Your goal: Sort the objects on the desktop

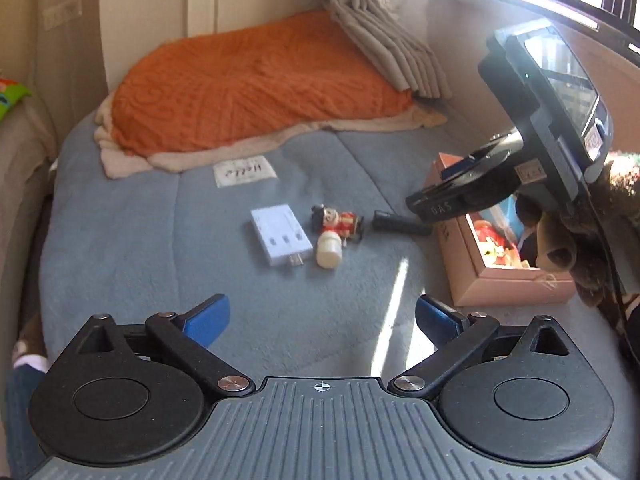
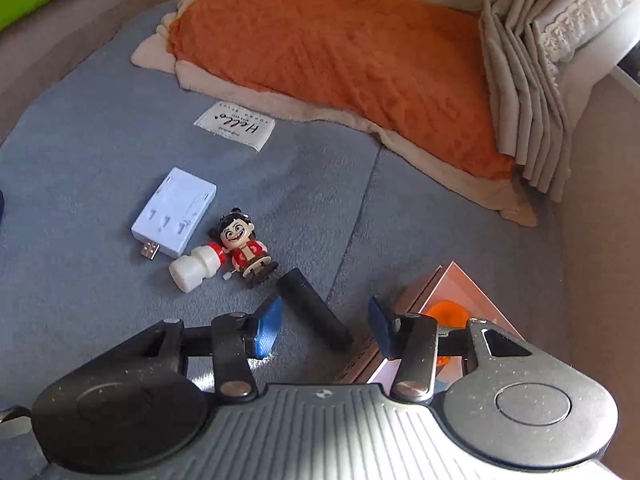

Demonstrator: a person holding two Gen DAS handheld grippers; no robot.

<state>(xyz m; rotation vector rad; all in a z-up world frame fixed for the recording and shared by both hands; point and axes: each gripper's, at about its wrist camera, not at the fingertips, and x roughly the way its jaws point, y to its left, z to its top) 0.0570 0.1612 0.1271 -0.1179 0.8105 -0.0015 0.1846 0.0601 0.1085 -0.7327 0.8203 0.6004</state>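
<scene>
Right tool (image 2: 324,330), blue-padded, gapes around smooth black cylinder (image 2: 314,308) on fleecy blanket (image 2: 80,160).

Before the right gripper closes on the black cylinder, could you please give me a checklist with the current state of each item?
1. Matte black plastic cylinder lies between the right gripper fingers: ok.
2. Fingers pressing on it: not ok, gaps show on both sides.
3. Red wind-up toy figure clear of the fingers: ok.
4. Pink cardboard box open to receive things: ok.
5. Left gripper open, empty, away from the cylinder: ok.
6. Room left in the box: cannot tell.
</scene>
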